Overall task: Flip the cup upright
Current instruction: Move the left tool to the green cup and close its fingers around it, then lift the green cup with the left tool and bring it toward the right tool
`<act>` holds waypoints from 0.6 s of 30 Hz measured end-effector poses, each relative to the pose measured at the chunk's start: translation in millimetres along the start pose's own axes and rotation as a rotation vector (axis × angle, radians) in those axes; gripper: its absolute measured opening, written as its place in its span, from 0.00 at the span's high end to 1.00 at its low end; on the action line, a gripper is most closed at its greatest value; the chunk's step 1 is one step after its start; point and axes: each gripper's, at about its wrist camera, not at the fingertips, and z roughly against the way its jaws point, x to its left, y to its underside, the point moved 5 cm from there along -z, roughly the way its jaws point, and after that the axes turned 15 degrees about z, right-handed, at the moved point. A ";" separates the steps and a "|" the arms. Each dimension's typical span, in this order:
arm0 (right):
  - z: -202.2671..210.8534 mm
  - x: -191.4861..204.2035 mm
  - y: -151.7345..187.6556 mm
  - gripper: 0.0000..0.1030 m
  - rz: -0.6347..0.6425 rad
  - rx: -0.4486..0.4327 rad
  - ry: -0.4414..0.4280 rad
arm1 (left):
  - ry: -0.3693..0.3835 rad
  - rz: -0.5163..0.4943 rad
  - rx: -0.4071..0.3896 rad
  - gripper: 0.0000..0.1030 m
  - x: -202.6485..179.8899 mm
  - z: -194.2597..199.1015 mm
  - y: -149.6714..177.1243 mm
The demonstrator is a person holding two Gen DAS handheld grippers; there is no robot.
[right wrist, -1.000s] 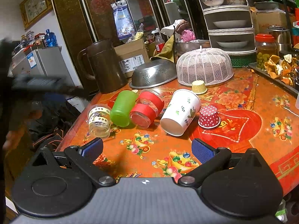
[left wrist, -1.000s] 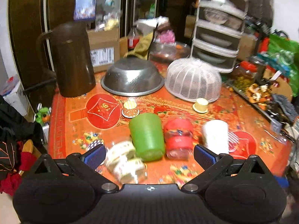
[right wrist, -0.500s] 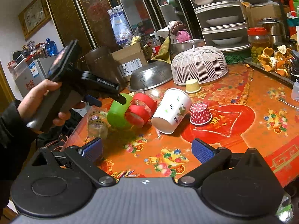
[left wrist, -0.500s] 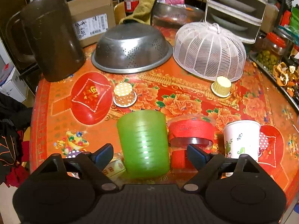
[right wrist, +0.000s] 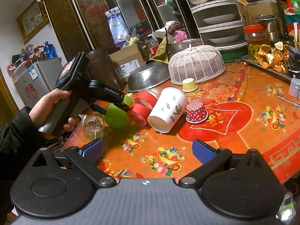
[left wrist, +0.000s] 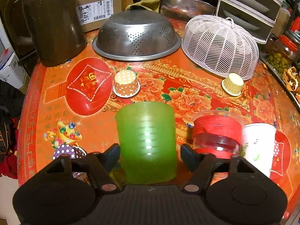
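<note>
A green plastic cup (left wrist: 147, 142) lies on its side on the orange table, also seen in the right wrist view (right wrist: 115, 115). My left gripper (left wrist: 150, 156) straddles it, one finger on each side, close to the cup walls; whether they press it I cannot tell. In the right wrist view the left gripper (right wrist: 112, 105) is held by a hand at the cup. My right gripper (right wrist: 148, 150) is open and empty above the table's front edge.
A red-banded clear cup (left wrist: 215, 133) and a white paper cup (right wrist: 167, 108) lie beside the green one. A clear cup (right wrist: 93, 126) lies at the left edge. Small paper cups (left wrist: 126, 85), (right wrist: 196, 112), a colander (left wrist: 136, 35), a mesh cover (left wrist: 219, 45) and a brown jug (left wrist: 52, 20) stand behind.
My left gripper moved forward and down over the green cup, and its fingers closed in to the cup's sides. The right gripper stayed in place.
</note>
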 end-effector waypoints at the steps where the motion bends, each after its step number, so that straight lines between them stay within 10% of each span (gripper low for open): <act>1: 0.6 0.9 0.4 0.01 0.002 0.000 0.000 | -0.002 -0.003 -0.002 0.33 0.1 -0.3 0.5; 18: 4.7 12.1 -5.6 0.01 0.019 -0.004 0.016 | 0.132 -0.068 -0.151 0.34 2.3 81.0 22.2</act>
